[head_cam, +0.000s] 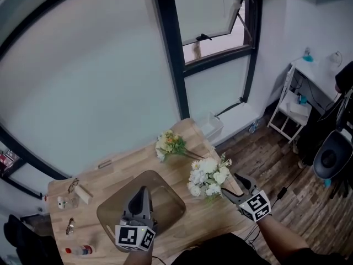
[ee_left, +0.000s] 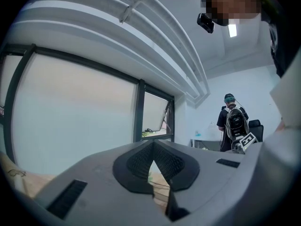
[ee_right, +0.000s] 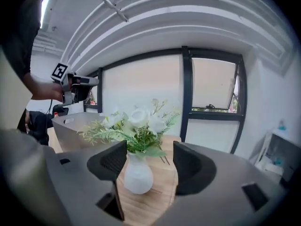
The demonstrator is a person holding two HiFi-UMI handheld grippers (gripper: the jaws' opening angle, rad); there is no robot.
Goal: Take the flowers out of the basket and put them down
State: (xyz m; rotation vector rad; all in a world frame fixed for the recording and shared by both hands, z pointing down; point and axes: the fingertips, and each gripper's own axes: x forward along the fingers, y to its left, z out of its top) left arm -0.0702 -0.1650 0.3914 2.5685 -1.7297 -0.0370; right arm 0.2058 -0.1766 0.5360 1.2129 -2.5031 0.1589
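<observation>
Your right tool (ee_right: 149,164) is released, jaws wide either side of the flowers (head_cam: 208,178), upright in their vase on the counter (head_cam: 110,175) just beside the basket (head_cam: 168,200), apparently set down; your left tool (ee_left: 151,168), clenched empty, hovers over the basket.

I count two bunches, a white bunch (head_cam: 208,176) and a yellow bunch (head_cam: 170,144), one basket (head_cam: 175,199), one vase (ee_right: 137,174), and perhaps two glasses (head_cam: 73,185).
</observation>
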